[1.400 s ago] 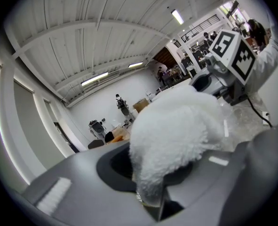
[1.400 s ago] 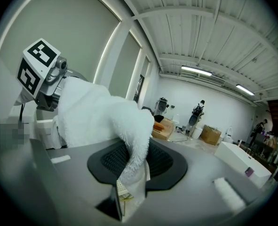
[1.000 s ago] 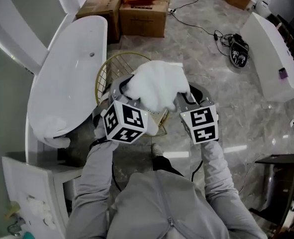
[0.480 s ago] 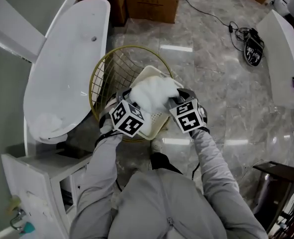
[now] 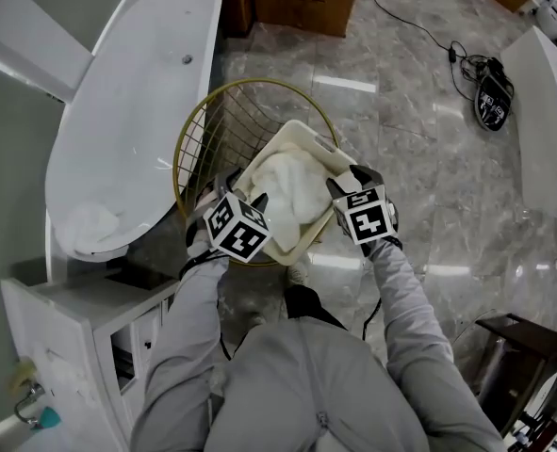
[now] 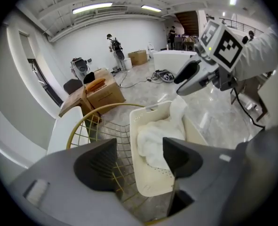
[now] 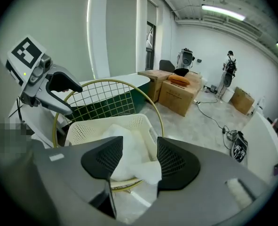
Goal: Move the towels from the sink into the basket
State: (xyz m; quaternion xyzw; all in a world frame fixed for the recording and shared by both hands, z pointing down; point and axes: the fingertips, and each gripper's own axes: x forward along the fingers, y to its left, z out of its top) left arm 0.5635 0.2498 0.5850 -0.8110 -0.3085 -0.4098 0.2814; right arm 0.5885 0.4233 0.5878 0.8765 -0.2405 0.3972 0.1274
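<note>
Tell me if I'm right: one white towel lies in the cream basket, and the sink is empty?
Not quite: the sink is not empty. The head view shows a second white towel lying in it. The first towel does lie in the cream basket.

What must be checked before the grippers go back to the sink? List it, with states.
1. Left gripper released: ok; jaws apart, have just been opening, nothing pinched.
2. Right gripper released: ok; jaws apart, have just been opening; the towel shows between them, unpinched.
3. Towel in basket: ok; one fold seems to droop at the near rim.
4. Towel clear of the right gripper's pads: cannot tell.
5. Sink emptied: not ok; a second towel lies at its near end.
</note>
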